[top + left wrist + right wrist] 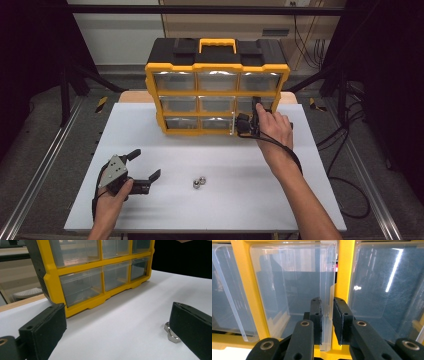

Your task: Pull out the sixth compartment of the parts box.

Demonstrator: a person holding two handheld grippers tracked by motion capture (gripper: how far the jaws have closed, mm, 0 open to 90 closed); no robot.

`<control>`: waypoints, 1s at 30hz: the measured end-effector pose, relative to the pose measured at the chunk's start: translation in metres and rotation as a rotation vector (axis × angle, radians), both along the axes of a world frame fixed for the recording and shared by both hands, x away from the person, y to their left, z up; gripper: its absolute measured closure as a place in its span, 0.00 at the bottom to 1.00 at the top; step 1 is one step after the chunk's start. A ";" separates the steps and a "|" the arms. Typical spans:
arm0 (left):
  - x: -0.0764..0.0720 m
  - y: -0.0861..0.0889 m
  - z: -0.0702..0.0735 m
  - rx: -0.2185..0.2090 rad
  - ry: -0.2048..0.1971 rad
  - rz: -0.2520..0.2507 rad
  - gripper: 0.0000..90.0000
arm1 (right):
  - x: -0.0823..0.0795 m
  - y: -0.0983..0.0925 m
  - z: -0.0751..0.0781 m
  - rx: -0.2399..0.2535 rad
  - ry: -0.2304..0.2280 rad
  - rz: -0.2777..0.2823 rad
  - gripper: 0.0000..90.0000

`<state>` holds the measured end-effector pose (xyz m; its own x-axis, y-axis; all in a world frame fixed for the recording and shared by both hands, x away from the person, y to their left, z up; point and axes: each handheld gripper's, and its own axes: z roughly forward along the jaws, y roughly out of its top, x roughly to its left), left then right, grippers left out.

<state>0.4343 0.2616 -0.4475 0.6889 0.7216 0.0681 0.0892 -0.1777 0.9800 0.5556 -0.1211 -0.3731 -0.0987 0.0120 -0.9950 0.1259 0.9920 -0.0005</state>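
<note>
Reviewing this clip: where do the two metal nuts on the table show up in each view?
High view: the two metal nuts lie side by side on the white table, near its front edge, right of the left gripper.
Left gripper view: at the right, partly behind one of the fingers, nuts at.
Right gripper view: no nuts here.
Shared landmark: the yellow drawer organizer.

Light falls from above onto the table [225, 210], which reads bright and evenly lit, while the room around it sinks into near black. White glare streaks the drawers [387, 277] of the cabinet [217, 67]. A soft shadow lies under the cabinet's front edge. The left gripper view blurs its near jaws; the nuts [200, 182] stay small and soft.
</note>
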 end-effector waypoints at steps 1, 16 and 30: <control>0.000 0.000 0.000 0.000 0.000 0.000 0.01 | 0.000 0.000 0.001 -0.009 -0.002 0.008 0.87; 0.000 -0.001 0.000 0.002 -0.002 -0.004 0.01 | -0.011 0.000 0.002 -0.002 0.000 0.014 0.87; 0.000 -0.001 0.001 0.012 -0.003 -0.007 0.01 | -0.040 -0.001 0.002 0.003 0.011 0.021 0.87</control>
